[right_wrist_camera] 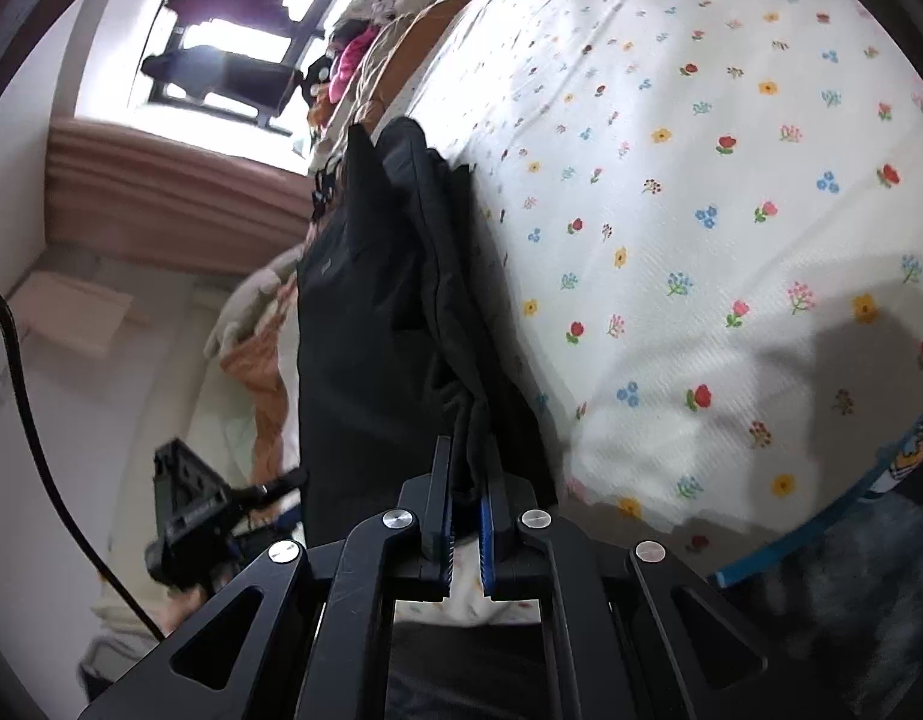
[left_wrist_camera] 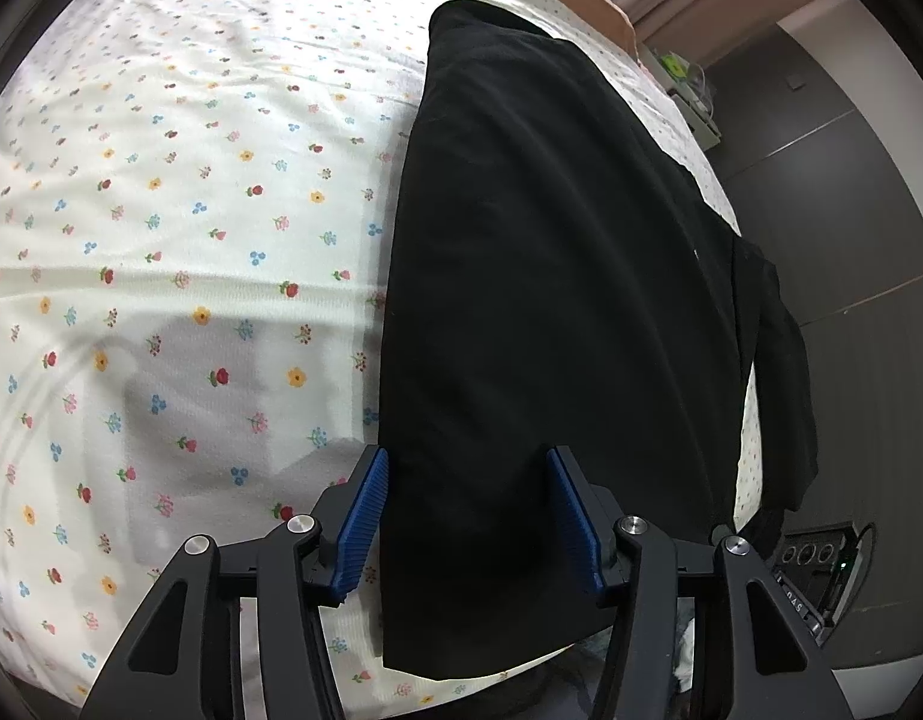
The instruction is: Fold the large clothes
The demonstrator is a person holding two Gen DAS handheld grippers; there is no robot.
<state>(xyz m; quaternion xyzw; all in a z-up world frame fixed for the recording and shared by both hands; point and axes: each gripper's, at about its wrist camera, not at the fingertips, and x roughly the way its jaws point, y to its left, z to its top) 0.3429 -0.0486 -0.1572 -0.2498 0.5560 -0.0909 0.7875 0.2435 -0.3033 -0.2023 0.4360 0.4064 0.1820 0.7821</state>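
Through the left wrist camera we see a black garment (left_wrist_camera: 551, 276) lying as a long folded strip on the bed (left_wrist_camera: 161, 210), which is covered by a white sheet printed with small coloured flowers. The strip runs from near the camera toward the far end of the bed, close to the bed's right edge, and one part of it (left_wrist_camera: 779, 372) droops over that edge toward the dark floor (left_wrist_camera: 869, 240). Our left hand-held gripper (left_wrist_camera: 467, 519) has its blue-padded fingers (left_wrist_camera: 365, 516) spread wide apart, one over the garment's left edge and the other over the cloth itself; we cannot tell whether either pad touches the fabric. A dark device with round dials (left_wrist_camera: 821, 564) sits low at the right, beside the bed.

Through the right wrist camera we see the same black garment (right_wrist_camera: 377, 324) bunched in thick folds along the bed's edge, hanging partly off the flowered sheet (right_wrist_camera: 701, 210). Our right hand-held gripper (right_wrist_camera: 464, 501) has its fingers drawn close together, pinching a gathered fold of the black cloth between the blue pads (right_wrist_camera: 486, 516). To the left we make out a bright window (right_wrist_camera: 221, 42), a pinkish curtain (right_wrist_camera: 161, 192), a black cable (right_wrist_camera: 35, 420) and a black device (right_wrist_camera: 191, 516) low by the floor, all somewhat blurred.
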